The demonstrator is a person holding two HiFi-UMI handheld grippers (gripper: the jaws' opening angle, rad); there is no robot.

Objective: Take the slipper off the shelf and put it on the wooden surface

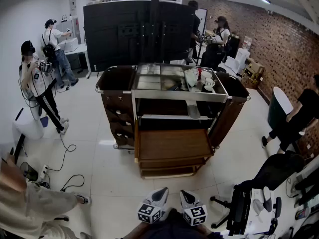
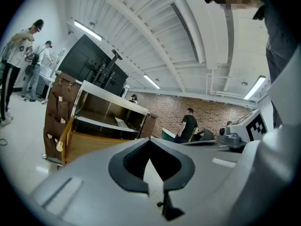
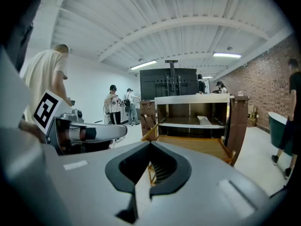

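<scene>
A pale slipper (image 1: 193,111) lies on the cart's middle shelf (image 1: 164,116), right of centre. It shows small in the left gripper view (image 2: 123,123) and in the right gripper view (image 3: 204,120). Below that shelf the wooden surface (image 1: 172,143) juts out toward me, bare. Both grippers are held low at the bottom of the head view, well short of the cart. My left gripper (image 1: 160,192) is shut with nothing in it (image 2: 149,140). My right gripper (image 1: 185,194) is likewise shut and empty (image 3: 150,143).
Cups and dishes (image 1: 199,78) sit on the cart's metal top. A black partition (image 1: 134,31) stands behind the cart. Several people stand at the left and back. An office chair (image 1: 276,176) is at the right. Cables (image 1: 67,178) trail on the floor at the left.
</scene>
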